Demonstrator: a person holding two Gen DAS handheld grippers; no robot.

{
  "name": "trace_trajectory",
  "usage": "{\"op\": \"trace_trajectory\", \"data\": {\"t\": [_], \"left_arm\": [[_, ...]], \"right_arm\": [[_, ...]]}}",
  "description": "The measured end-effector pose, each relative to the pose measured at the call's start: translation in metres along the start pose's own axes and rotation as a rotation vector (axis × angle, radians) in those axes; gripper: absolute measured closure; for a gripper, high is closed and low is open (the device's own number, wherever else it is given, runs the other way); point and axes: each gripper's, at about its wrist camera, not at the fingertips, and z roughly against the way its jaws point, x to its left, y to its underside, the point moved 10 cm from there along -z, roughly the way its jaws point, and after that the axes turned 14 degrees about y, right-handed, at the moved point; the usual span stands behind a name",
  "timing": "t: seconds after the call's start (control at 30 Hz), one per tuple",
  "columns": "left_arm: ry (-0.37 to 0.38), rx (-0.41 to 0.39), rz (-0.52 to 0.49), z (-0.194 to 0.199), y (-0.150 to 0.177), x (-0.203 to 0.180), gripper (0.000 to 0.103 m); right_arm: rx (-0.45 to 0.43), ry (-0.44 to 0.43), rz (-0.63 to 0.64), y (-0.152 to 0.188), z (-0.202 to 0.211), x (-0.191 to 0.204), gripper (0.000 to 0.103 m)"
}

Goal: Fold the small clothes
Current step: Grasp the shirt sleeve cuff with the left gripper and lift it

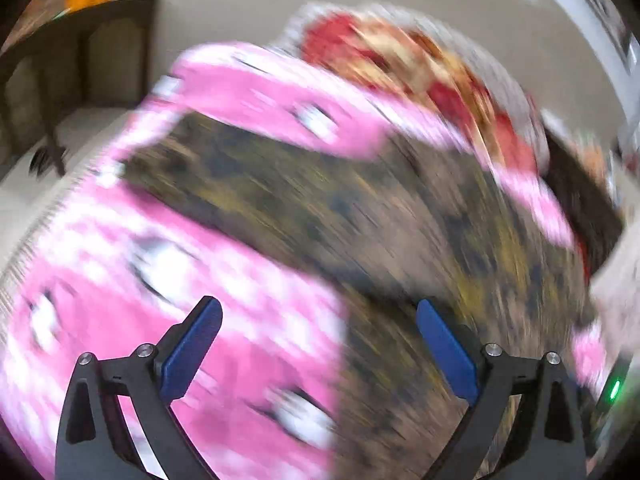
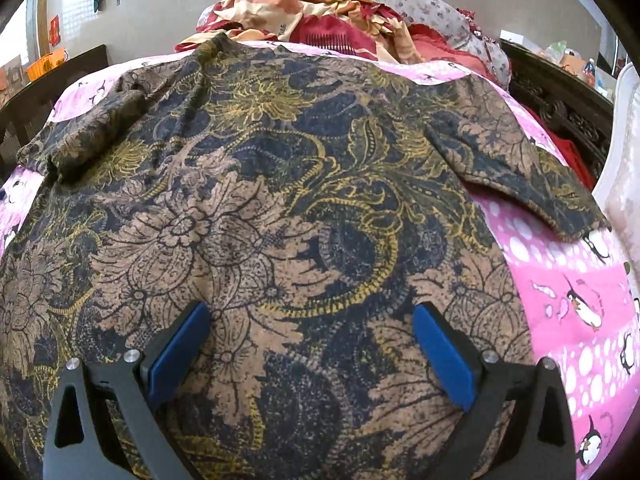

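Observation:
A brown, navy and yellow floral shirt [image 2: 280, 200] lies spread flat on a pink penguin-print bedsheet [image 2: 580, 292], its sleeves out to the left [image 2: 80, 136] and right [image 2: 532, 176]. My right gripper [image 2: 312, 312] is open and empty, just above the shirt's lower middle. In the blurred left wrist view the same shirt [image 1: 360, 216] lies to the right and the pink sheet [image 1: 160, 320] to the left. My left gripper [image 1: 320, 312] is open and empty, over the shirt's left edge.
A heap of red and cream cloth [image 2: 320, 20] and a grey floral pillow [image 2: 420, 4] lie at the head of the bed. A dark carved headboard [image 2: 560, 108] and a white padded thing [image 2: 624, 184] stand on the right. Dark furniture [image 1: 80, 72] stands at the left.

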Motion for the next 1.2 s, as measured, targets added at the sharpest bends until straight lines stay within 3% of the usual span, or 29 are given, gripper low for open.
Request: {"op": "trace_trajectory", "data": {"t": [0.1,0.17,0.23,0.4,0.47,0.5,0.53,0.6,0.7,0.77,0.9,1.0,1.1,1.2], "left_arm": [[0.031,-0.038,0.191,0.004,-0.019,0.064,0.02],[0.099,-0.03,0.328,-0.009,-0.023,0.098,0.022],[0.151,-0.076,0.326,-0.011,-0.035,0.099,0.021],[0.151,-0.09,0.303,-0.034,-0.056,0.102,0.021],[0.158,-0.113,0.284,-0.034,-0.066,0.1,0.035],[0.157,-0.113,0.28,-0.033,-0.071,0.101,0.054],[0.135,-0.11,0.284,-0.033,-0.072,0.103,0.081],[0.069,-0.089,0.323,-0.035,-0.071,0.12,0.103],[0.028,-0.119,0.301,-0.02,-0.071,0.126,0.103],[-0.04,-0.203,0.27,0.008,-0.083,0.128,0.103],[-0.132,-0.429,0.312,0.098,-0.122,0.16,0.103],[-0.176,-0.468,0.266,0.14,-0.146,0.168,0.103],[-0.153,-0.475,0.201,0.153,-0.158,0.148,0.103],[-0.023,-0.416,0.109,0.131,-0.158,0.089,0.103]], "right_arm": [[0.0,0.0,0.0,0.0,0.0,0.0,0.0],[0.0,0.0,0.0,0.0,0.0,0.0,0.0],[0.001,-0.001,0.0,0.0,0.0,0.0,0.0],[0.0,-0.001,0.0,-0.001,-0.001,0.0,0.0],[0.0,-0.001,0.0,0.0,-0.001,0.0,0.0],[0.0,0.0,0.0,0.0,-0.001,0.0,0.0],[0.0,0.0,0.0,0.0,-0.001,0.001,0.0],[0.001,0.001,0.001,0.0,-0.001,0.0,0.0],[0.002,0.0,0.001,0.0,-0.001,0.001,0.0],[0.002,0.0,0.001,0.0,-0.001,0.001,0.0],[0.001,0.0,0.001,0.0,-0.001,0.001,0.0],[0.002,0.001,0.002,0.0,-0.001,0.001,0.0],[0.003,0.002,0.002,0.0,-0.001,0.001,0.0],[0.003,0.001,0.002,0.0,-0.001,0.0,0.0]]}}
